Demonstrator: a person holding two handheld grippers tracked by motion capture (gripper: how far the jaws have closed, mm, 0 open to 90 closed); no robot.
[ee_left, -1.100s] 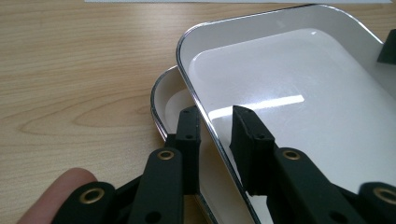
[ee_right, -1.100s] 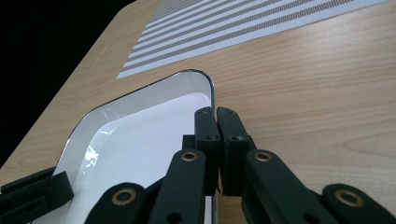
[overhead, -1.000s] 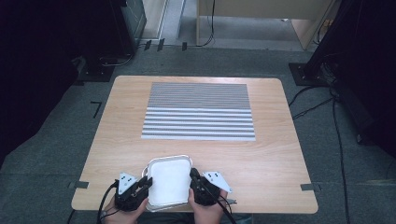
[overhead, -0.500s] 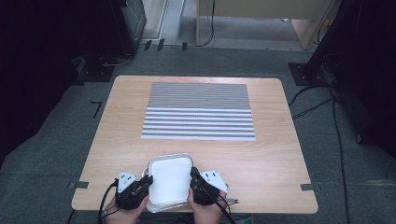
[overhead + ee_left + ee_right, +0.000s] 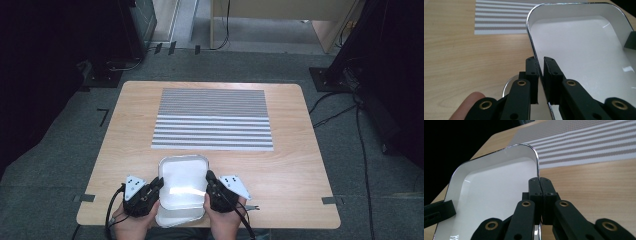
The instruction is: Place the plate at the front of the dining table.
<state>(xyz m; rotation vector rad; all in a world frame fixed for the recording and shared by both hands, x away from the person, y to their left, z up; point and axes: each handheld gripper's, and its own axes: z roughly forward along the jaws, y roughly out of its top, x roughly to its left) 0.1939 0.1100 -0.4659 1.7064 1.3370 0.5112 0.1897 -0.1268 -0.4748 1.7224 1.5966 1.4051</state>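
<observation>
High view: the white tray (image 5: 183,186) sits at the near edge of the table (image 5: 300,165), about 6 o'clock from the striped mat (image 5: 212,119), and is pinched on both long sides, the left gripper (image 5: 159,182) at its 9 o'clock rim and the right gripper (image 5: 208,176) at its 3 o'clock rim. Against the earlier frames the tray's left side stands slightly higher and a second white tray (image 5: 175,218) shows beneath its near end, so I judge the top tray is being lifted off a stack. Left gripper view: the jaws have just been closing and now stand narrow, one pad (image 5: 532,72) outside and one inside the tray's metal rim (image 5: 531,37), gripping it. Right gripper view: the jaws are pressed together on the tray's rim (image 5: 537,165), a firm hold. The mat lies at 12 o'clock, apart from the tray, and nothing else stands on the wooden surface between; I see no obstruction to carrying the tray forward. The lower tray may cling and shift.
</observation>
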